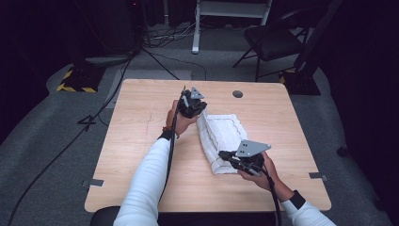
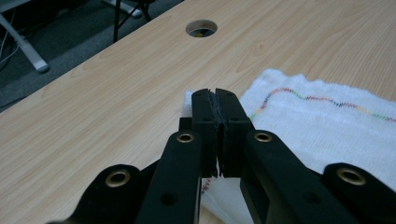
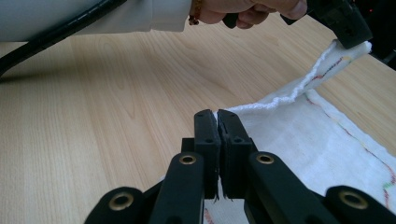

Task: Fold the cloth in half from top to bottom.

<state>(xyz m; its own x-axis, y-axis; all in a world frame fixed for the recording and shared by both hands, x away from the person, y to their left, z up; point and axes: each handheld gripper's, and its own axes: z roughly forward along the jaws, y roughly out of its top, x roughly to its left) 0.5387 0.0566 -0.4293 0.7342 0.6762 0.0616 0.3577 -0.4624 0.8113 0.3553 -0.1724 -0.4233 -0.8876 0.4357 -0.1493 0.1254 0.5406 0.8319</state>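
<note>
1. Towel (image 1: pixel 221 141), white with a multicoloured stitched line, is spread near the middle of the wooden table (image 1: pixel 141 141), its left edge lifted clear of the tabletop.
2. That edge is pinched at two corners: the far one by the left gripper (image 1: pixel 197 110), the near one by the right gripper (image 1: pixel 225 154), both clamped tight on cloth, apparently so the edge can be carried across for a fold.
3. A round cable hole (image 1: pixel 237 93) is seen beyond the towel.
4. Past the table, grey carpet, cables and a black chair (image 1: pixel 273 40) are seen.
</note>
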